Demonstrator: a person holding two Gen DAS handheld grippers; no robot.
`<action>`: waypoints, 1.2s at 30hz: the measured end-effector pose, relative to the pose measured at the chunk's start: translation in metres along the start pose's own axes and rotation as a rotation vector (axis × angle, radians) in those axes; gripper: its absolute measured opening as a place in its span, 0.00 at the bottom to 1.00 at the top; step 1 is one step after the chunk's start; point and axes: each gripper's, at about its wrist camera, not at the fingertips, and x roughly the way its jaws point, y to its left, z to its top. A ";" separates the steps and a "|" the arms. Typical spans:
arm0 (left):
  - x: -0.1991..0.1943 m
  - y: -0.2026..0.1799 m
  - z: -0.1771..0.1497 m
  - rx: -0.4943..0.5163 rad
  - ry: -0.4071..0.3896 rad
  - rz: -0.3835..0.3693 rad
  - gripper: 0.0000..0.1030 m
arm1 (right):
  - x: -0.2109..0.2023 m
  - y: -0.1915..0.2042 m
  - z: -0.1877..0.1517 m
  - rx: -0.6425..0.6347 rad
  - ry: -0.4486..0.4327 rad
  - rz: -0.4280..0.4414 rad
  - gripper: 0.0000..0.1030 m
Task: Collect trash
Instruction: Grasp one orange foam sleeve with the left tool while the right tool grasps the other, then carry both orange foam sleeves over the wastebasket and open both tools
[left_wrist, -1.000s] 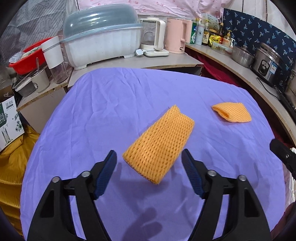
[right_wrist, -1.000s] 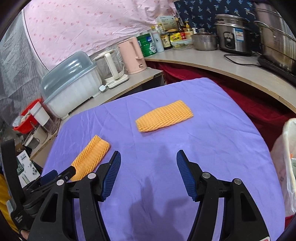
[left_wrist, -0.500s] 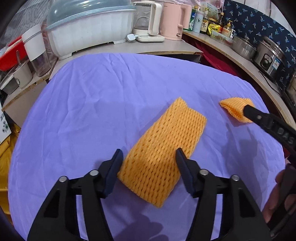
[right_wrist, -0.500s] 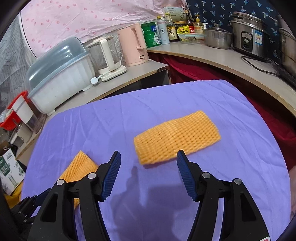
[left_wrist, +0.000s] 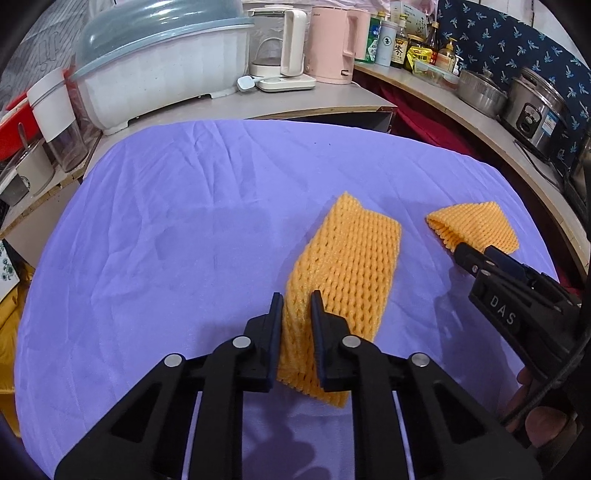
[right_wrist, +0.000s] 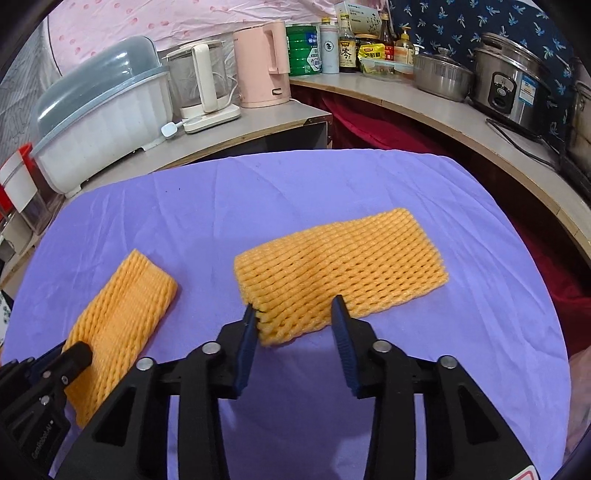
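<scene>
While both grippers sit low over the purple cloth, each has an orange foam net in front of it. L gripper: jaws have just been closing and now stand nearly together, pinching the near left edge of the long foam net; foam is bunched up btw the blue pads, so it's gripped. That net runs away from the gripper toward the far right, rest of it flat on the cloth.

R gripper: jaws have also just been closing, now abt a third apart, w/ the near corner of the wide foam net btw them. Left pad touches the net's corner; right pad looks to have a sliver of gap, though the angle makes that hard to call — not a firm grip. Net's near corner is lifted a bit, remainder lies flat on the cloth.

The two nets are apart, side by side, long one to the left of the wide one. From the left wrist view the R gripper's tip meets the wide net's near end.

Behind the table: white dish bin w/ grey lid, pink kettle, rice cooker on the counter.
</scene>
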 end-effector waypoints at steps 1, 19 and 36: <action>-0.002 -0.001 -0.001 -0.002 0.001 -0.009 0.11 | -0.003 -0.004 -0.002 0.012 0.003 0.017 0.22; -0.099 -0.077 -0.021 0.075 -0.078 -0.122 0.09 | -0.141 -0.081 -0.040 0.134 -0.116 0.070 0.07; -0.206 -0.198 -0.066 0.215 -0.170 -0.246 0.10 | -0.299 -0.198 -0.092 0.269 -0.293 0.013 0.07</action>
